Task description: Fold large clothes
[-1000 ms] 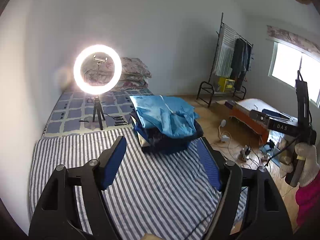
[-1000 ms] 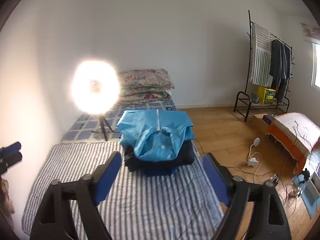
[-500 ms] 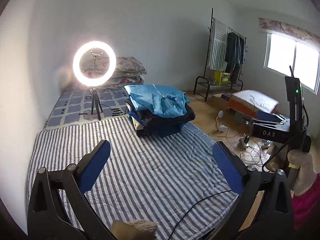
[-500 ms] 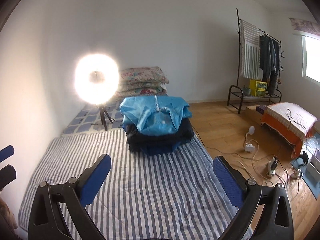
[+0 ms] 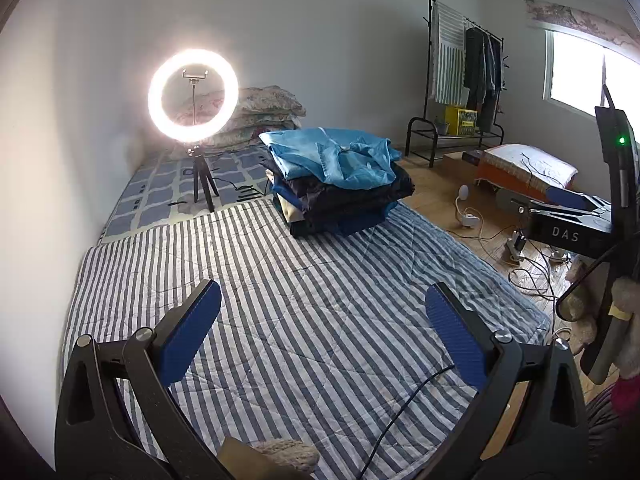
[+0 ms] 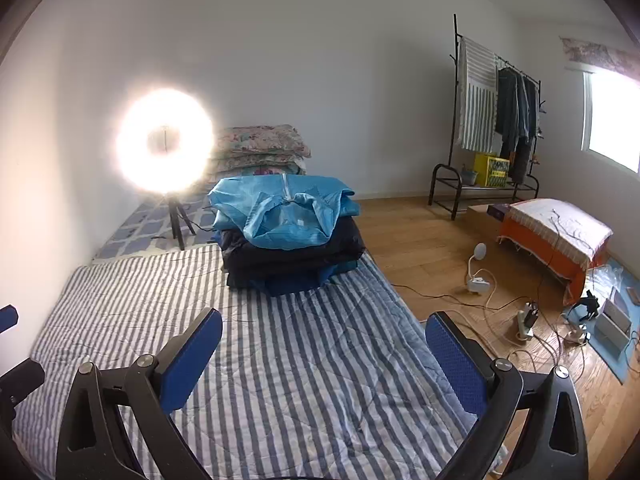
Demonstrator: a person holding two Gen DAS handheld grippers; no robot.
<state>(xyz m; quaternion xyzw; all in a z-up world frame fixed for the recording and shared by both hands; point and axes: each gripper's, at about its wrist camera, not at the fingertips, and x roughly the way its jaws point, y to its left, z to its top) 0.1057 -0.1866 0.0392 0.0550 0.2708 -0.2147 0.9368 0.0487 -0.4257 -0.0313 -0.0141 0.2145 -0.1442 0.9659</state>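
— Where are my grippers?

— I have the left gripper (image 5: 322, 332) and right gripper (image 6: 324, 356) over the striped quilt (image 5: 304, 292), jaws wide apart, nothing between them — both have just been opening.

— And the clothes?

— The stack of clothes (image 6: 288, 236) sits folded at the quilt's far end, beside the ring light (image 5: 193, 94), blue jacket (image 5: 332, 156) on top.

A glowing ring light (image 5: 194, 94) on a black tripod stands beside folded floral quilts (image 6: 262, 146); a black garment rack (image 6: 496, 120) stands against the far wall.
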